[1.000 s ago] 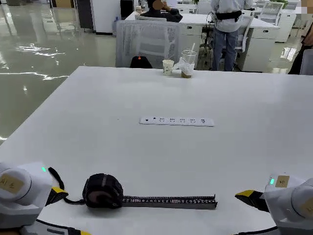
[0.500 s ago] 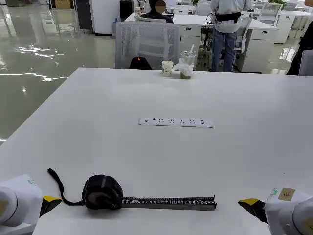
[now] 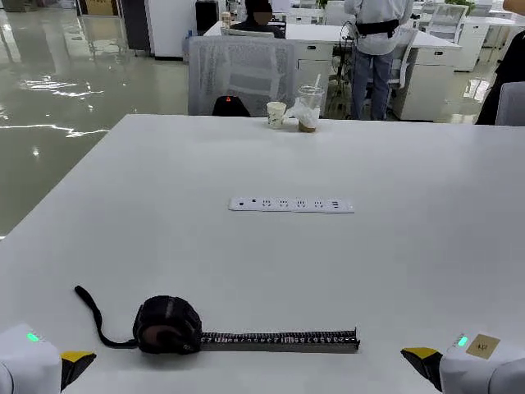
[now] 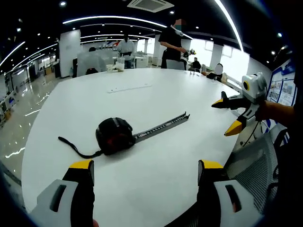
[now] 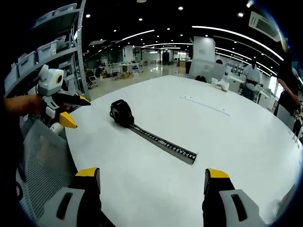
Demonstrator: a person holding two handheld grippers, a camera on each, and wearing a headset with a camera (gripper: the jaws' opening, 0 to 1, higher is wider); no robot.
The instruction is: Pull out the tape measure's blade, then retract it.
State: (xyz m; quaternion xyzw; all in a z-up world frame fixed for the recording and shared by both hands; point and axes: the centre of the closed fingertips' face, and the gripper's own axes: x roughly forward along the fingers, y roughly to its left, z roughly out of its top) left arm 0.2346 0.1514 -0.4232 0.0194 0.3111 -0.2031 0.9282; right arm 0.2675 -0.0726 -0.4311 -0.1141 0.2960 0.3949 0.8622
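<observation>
- Two hand-held grippers are in play, both with jaws spread and nothing between them. Your left hand-held gripper [image 4: 146,166] and your right hand-held gripper [image 5: 152,174] hang at the near edge of the table [image 3: 394,164], well apart from each other.
- The tape measure [image 3: 168,325] lies on the table between them, close to the near edge. Its dark case [image 4: 115,136] sits nearer your left side, and neither gripper touches it.
- The blade [image 3: 279,338] lies drawn out flat along the table toward your right. Its end hook [image 3: 355,336] stops short of the right hand-held gripper. I judge the pull-out done and the retraction left to do.
- Risk one: nothing holds the case. Releasing the blade could let it snap back and jerk the case across the smooth table, perhaps over the near edge. Pin the case first.
- Risk two: whether a lock holds the blade cannot be told from here. If you push the end hook in against a lock, the thin blade may buckle or kink.
- Risk three: the strap [image 3: 89,305] trails toward your left side. A jaw catching it would drag the case off line.
- Risk four: a fast return could whip the end hook against a jaw, so feed it back slowly.
- The power strip [image 3: 291,204] lies well apart from all this.
</observation>
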